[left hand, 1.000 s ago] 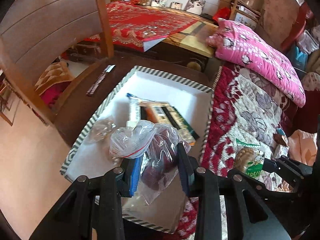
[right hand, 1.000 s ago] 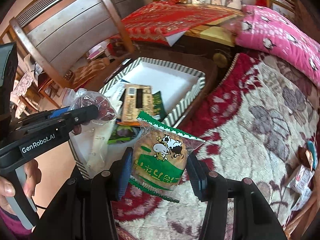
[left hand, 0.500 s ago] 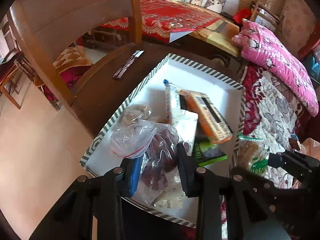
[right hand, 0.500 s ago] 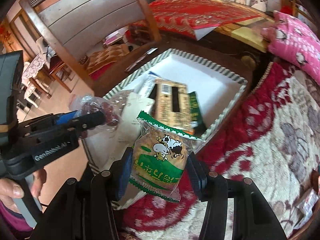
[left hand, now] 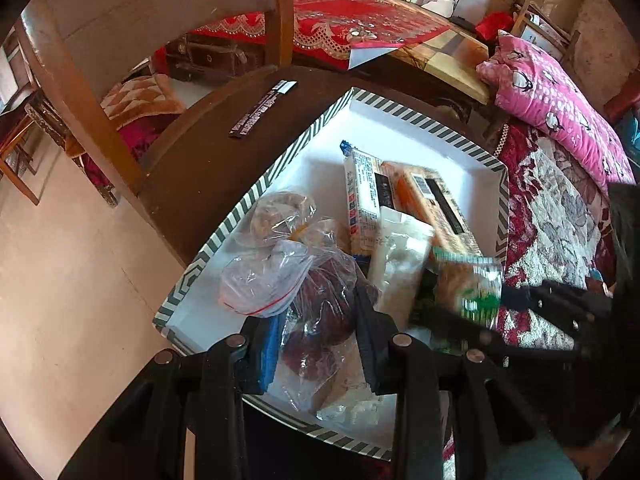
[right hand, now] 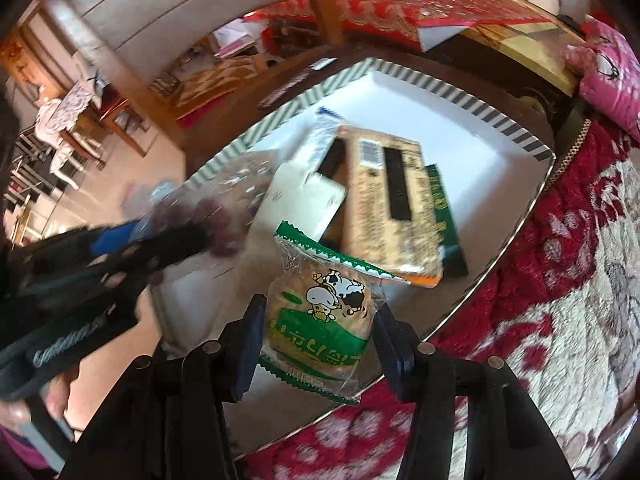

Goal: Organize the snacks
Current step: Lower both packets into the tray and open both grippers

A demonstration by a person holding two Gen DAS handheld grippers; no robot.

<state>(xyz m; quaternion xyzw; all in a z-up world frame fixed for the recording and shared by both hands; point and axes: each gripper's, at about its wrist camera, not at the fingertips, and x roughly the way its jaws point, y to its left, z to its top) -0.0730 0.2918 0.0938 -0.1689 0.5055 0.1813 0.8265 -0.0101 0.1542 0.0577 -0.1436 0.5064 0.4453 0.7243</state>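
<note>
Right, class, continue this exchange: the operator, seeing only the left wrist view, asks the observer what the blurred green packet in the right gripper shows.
Observer: The green packet shows a cartoon cow, and the right gripper clamps its two sides.
Operator: Is anything tucked by the tan box?
Observer: Yes, a dark green packet pokes out from under the tan box in the tray.
Operator: Who holds the left gripper with the clear bag?
Observer: A bare hand shows at its handle.
</note>
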